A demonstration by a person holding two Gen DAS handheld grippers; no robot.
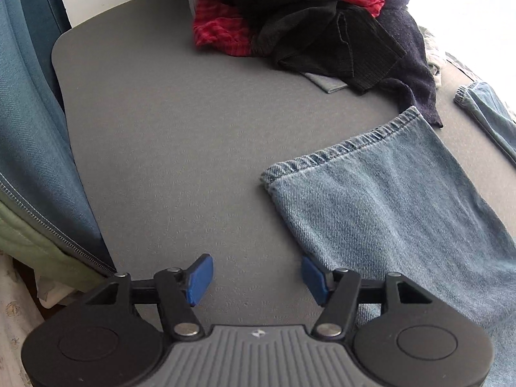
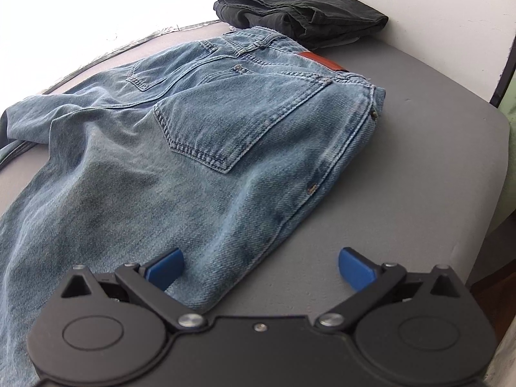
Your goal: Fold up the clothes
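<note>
left gripper (image 1: 254,279): your jaws stand apart with only bare grey surface between the blue pads, nothing pinched. the right-hand pad (image 1: 313,279) sits just at the edge of the jeans leg; i cannot tell whether it touches the cloth.
right gripper (image 2: 260,269): spread wide and empty. one blue pad (image 2: 166,267) is over the denim, the other over bare surface, with the side edge of the jeans running between them.
jeans (image 2: 206,148): light blue, lying flat on the grey table (image 1: 167,148) with the back pockets up. the waistband and its brown leather patch (image 2: 319,60) are at the far end in your right wrist view.
leg hem (image 1: 342,146): one leg's stitched cuff lies open and flat on the table in your left wrist view, just ahead of your left gripper. a second cuff (image 1: 464,93) shows at the right edge, apart from the first.
unfolded pile (image 1: 309,22): black, red and dark navy garments heaped at the far end of the table, beyond the hem.
folded dark garment (image 2: 300,11): stacked just past the jeans' waistband, against the white wall.
</note>
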